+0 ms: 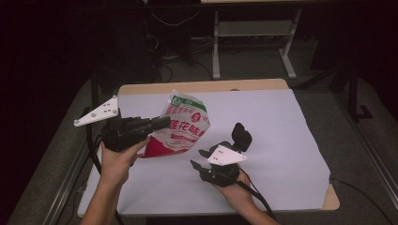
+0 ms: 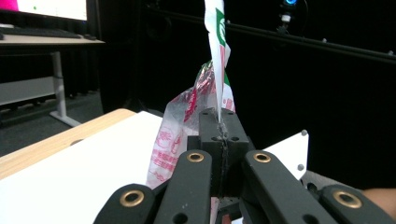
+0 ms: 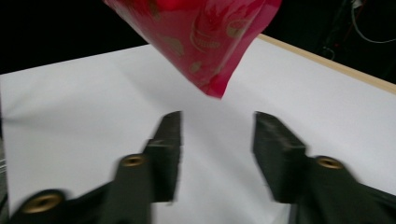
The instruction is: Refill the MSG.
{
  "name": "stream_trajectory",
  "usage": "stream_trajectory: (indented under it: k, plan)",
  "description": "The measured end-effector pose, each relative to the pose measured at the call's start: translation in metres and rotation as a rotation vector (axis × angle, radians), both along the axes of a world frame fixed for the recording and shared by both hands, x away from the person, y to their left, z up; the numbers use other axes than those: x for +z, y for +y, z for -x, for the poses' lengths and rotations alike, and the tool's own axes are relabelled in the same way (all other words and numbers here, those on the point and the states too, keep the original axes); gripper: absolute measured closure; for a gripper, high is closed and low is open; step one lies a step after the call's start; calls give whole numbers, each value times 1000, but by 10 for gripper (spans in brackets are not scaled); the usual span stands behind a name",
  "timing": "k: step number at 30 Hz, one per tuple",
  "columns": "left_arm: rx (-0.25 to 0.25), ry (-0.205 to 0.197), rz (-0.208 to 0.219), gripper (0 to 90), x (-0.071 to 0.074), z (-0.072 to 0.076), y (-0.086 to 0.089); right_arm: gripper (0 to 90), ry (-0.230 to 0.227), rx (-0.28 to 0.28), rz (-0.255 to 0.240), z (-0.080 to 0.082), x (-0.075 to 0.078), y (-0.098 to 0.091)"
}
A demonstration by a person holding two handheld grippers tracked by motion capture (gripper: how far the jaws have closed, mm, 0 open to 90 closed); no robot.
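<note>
A red and white printed snack bag (image 1: 184, 125) hangs above the white-covered table (image 1: 277, 126), left of its middle. My left gripper (image 1: 165, 123) is shut on the bag's side edge and holds it up. In the left gripper view the jaws (image 2: 219, 125) pinch the thin sealed edge of the bag (image 2: 180, 126), whose green-trimmed top rises above them. My right gripper (image 1: 217, 146) sits lower and to the right of the bag, open, with nothing between its fingers. In the right gripper view its jaws (image 3: 217, 135) stand apart below the bag's red bottom corner (image 3: 205, 37).
A white sheet covers most of the wooden tabletop (image 1: 197, 87), whose edge shows at the back and front right. Beyond the table stand a desk frame (image 1: 253, 33) and loose cables on the floor. A cable trails from the right gripper off the front edge.
</note>
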State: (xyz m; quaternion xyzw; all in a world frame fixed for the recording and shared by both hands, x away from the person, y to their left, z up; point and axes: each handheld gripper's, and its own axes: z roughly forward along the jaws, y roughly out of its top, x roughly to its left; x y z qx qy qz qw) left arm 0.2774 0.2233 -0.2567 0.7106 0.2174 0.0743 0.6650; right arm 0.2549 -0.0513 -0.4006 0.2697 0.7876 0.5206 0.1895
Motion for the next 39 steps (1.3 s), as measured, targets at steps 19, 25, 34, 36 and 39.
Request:
stream_trajectory:
  k: [19,25,34,36,39]
  plan:
    - [10,25,17,900,4,8,-22,329,-62,-6,-70,-8,9,24]
    - [7,25,23,900,4,7,-23,477,-88,-7,-72,-6,10,25]
    - [49,39,-18,900,-2,3,-25,624,32,94,-115,-11,5,24]
    - [57,51,-37,900,-4,1,-27,631,51,109,-108,-10,3,25]
    - [70,54,-71,900,-6,-1,-31,635,71,133,-99,-8,-1,28]
